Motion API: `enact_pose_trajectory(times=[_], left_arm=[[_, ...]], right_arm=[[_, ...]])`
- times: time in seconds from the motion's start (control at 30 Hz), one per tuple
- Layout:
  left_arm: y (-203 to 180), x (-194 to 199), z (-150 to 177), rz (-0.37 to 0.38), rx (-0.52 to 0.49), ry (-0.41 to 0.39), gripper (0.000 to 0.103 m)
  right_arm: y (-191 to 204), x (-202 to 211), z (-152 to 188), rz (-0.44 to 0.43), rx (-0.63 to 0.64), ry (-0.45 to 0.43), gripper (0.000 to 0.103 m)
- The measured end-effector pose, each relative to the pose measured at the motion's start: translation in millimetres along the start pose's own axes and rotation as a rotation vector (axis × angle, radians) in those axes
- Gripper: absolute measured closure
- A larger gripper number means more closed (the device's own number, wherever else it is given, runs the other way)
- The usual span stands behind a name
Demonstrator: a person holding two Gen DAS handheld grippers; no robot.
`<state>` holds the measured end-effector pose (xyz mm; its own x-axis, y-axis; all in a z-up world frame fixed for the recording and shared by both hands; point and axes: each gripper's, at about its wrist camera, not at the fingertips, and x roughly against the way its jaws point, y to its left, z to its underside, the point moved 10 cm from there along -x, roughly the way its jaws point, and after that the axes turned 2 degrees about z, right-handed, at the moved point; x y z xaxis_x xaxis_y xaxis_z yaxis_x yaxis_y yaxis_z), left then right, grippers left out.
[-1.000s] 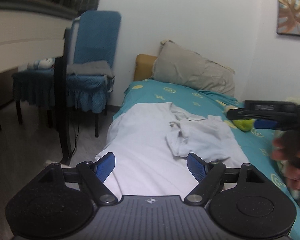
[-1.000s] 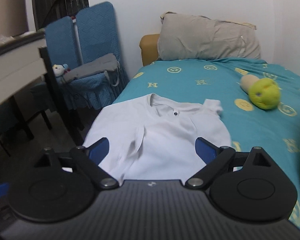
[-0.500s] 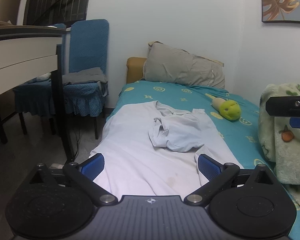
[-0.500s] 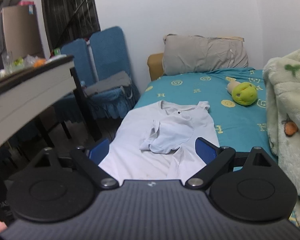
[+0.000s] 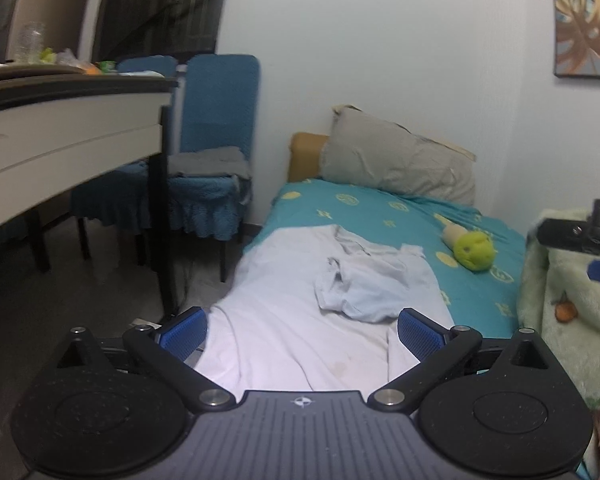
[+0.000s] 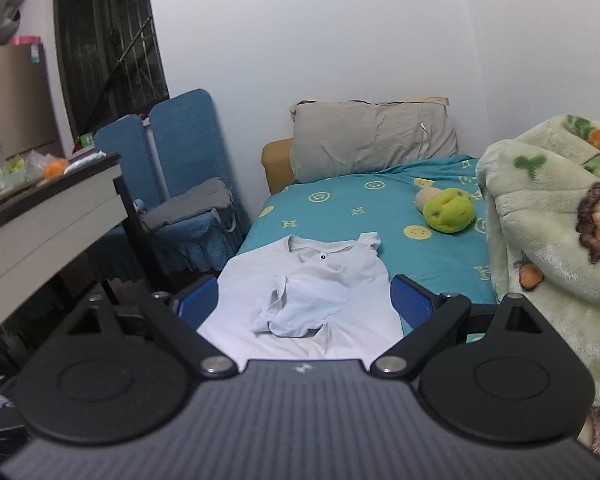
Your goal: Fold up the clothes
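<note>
A white T-shirt [image 5: 284,320] lies spread on the teal bed, collar toward the pillow, with one sleeve folded in as a crumpled flap [image 5: 364,292] on its chest. It also shows in the right wrist view [image 6: 300,304]. My left gripper [image 5: 300,330] is open and empty, held above and short of the shirt's near hem. My right gripper [image 6: 304,302] is open and empty, held back from the shirt too. Part of the right gripper [image 5: 580,240] shows at the right edge of the left wrist view.
A grey pillow [image 6: 372,140] and a green plush toy [image 6: 448,210] lie at the head of the teal bed [image 6: 340,208]. A fleecy blanket [image 6: 548,240] is piled on the right. A blue chair [image 5: 216,152] and a desk [image 5: 60,128] stand left.
Both grippers have pulled back and up from the shirt, so more of the room shows. The shirt lies as before with its sleeve folded in.
</note>
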<state>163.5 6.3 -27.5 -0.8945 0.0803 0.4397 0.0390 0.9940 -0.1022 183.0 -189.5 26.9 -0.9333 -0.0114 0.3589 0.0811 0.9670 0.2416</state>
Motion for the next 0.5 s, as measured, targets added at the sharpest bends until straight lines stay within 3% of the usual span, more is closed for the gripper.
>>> enact_pose_trajectory(times=[0.23,0.33,0.5], left_arm=[[-7.6,18.8,-20.9,-0.063,0.039,-0.001,0.0],[-7.2,14.2,-38.2,-0.067,0.13,0.038,0.0],[15.0,-27.0,-56.2,0.026,0.39,0.1,0.0]], right_arm=[[-27.7,-0.7,-8.6,-0.031,-0.1,0.007,0.009],[-41.0,-5.9,-3.5,-0.048,-0.151,0.022,0.009],[-48.5,-27.7,16.7,-0.085,-0.121,0.038,0.009]])
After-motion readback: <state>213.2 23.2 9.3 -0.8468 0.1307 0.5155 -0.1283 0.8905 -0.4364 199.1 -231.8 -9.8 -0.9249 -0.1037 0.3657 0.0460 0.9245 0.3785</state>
